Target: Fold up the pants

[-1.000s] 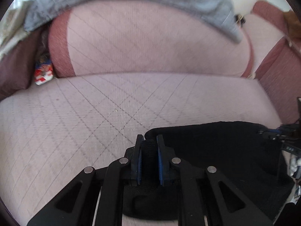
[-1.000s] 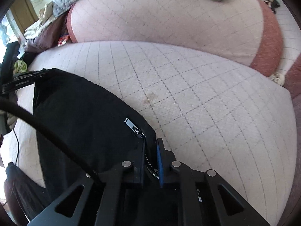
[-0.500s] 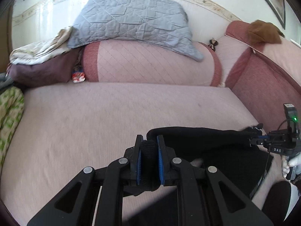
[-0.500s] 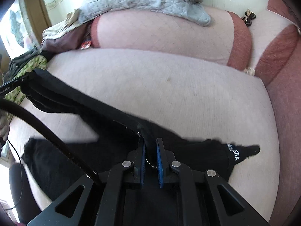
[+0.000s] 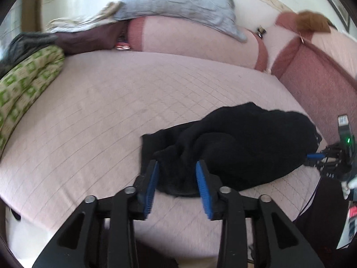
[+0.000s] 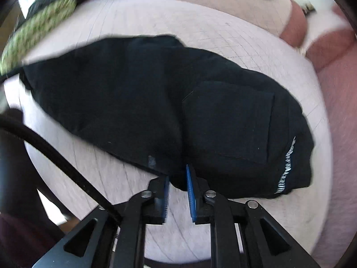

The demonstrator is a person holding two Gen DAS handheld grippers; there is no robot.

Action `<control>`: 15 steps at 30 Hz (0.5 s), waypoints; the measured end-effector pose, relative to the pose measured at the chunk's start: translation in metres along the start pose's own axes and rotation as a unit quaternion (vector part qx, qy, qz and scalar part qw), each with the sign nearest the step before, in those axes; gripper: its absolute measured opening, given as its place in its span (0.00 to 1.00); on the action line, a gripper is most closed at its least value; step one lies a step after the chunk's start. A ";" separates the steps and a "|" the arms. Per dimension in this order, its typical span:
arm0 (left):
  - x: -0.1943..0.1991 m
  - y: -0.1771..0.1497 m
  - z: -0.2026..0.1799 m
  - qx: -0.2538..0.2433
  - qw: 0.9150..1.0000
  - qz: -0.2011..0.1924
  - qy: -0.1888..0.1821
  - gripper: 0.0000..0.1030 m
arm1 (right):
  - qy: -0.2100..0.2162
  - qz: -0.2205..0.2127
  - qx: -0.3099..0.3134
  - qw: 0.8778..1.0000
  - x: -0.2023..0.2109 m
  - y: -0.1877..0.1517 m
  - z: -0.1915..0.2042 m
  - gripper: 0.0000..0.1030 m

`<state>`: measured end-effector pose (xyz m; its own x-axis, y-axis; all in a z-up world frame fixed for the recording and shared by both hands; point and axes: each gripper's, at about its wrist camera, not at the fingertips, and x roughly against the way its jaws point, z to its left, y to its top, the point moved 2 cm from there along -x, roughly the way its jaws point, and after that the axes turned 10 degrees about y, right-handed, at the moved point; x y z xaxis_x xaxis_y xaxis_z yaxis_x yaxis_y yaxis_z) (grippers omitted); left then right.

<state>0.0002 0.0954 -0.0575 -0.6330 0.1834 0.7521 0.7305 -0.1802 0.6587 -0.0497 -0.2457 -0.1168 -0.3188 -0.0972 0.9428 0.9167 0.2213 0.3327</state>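
The soft black cloth pants (image 5: 241, 147) lie in a heap on the pale pink quilted sofa seat (image 5: 111, 116), at about 4 o'clock in the left wrist view. In the right wrist view they fill the middle, with a flat pocket at about 3 o'clock.

The left tongs (image 5: 177, 176) are opening. Their blue pads stand apart, and a lump of the black cloth sits between them, loose, with a gap on each side. The right tongs (image 6: 177, 178) are opening too, but only a little. A bit of the pants' edge is between those pads, and the cloth looks like it is slipping free.

What could go wrong? The cloth on the left side is bunched up, not flat. If the pants are left like that, I think the fold will be lumpy and crooked. A pad could also catch the cloth as the tongs pull away, and that would drag the top layer off.

The thick black cable (image 6: 55, 154) hangs close to the pants at about 8 o'clock. It might brush the edge and mess it up. The pants also lie near the front edge of the seat, so a push could make them slide off.
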 end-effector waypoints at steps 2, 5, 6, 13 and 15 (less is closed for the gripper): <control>0.012 -0.004 0.017 0.030 1.000 -0.007 0.005 0.46 | -0.006 0.007 0.009 1.000 0.005 -0.002 0.006 0.32; 0.025 -0.011 0.047 0.088 0.996 -0.008 0.009 0.47 | 0.019 -0.005 -0.005 1.000 0.019 0.004 0.010 0.33; 0.029 -0.013 0.058 0.112 0.994 -0.009 0.010 0.47 | 0.032 -0.014 -0.009 0.999 0.025 0.009 0.013 0.33; 0.038 -0.012 0.091 0.212 0.977 -0.030 -0.003 0.48 | 0.191 -0.116 0.048 0.973 0.054 0.094 0.106 0.33; 0.038 -0.013 0.092 0.212 0.977 -0.030 -0.003 0.49 | 0.217 -0.120 0.076 0.966 0.049 0.113 0.145 0.34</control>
<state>-0.0098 0.1936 -0.0390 -0.6775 0.1863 0.7115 0.7332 0.2471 0.6335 0.0037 -0.0847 -0.0303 -0.3566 -0.5538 0.7524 0.7724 0.2783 0.5709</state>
